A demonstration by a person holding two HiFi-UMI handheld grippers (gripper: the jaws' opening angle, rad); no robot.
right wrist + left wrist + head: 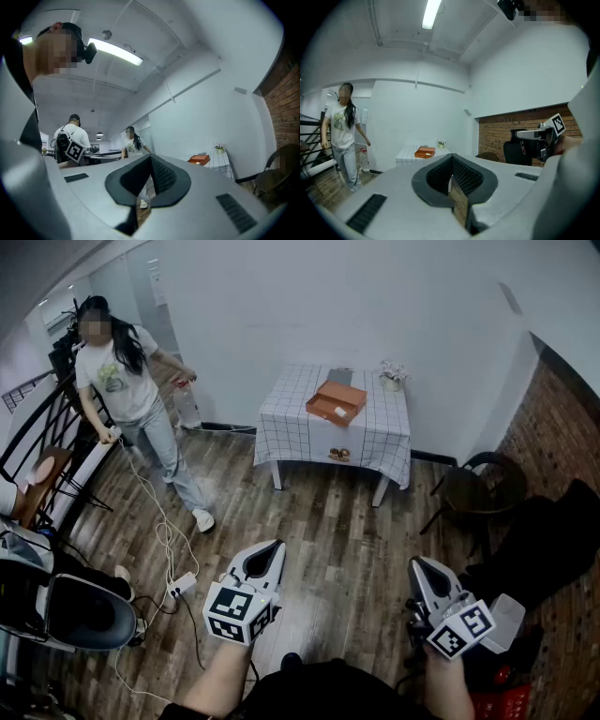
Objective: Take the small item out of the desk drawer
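Note:
Across the room stands a small table (375, 437) under a white checked cloth, with an orange drawer-like box (336, 401) lying on top. I cannot make out any small item in it from here. Both grippers are held low over the wooden floor, far short of the table. My left gripper (271, 549) is shut with nothing between its pads, and so is my right gripper (419, 564). In the left gripper view the shut left gripper (451, 162) points toward the orange box (424, 152). In the right gripper view the right gripper (150, 161) is shut too, with the box (199, 160) off to the right.
A person (127, 381) stands at the left by a railing. A small flower pot (391, 378) sits on the table's back corner. A dark chair (473, 488) stands right of the table. Cables and a power strip (181, 584) lie on the floor at left.

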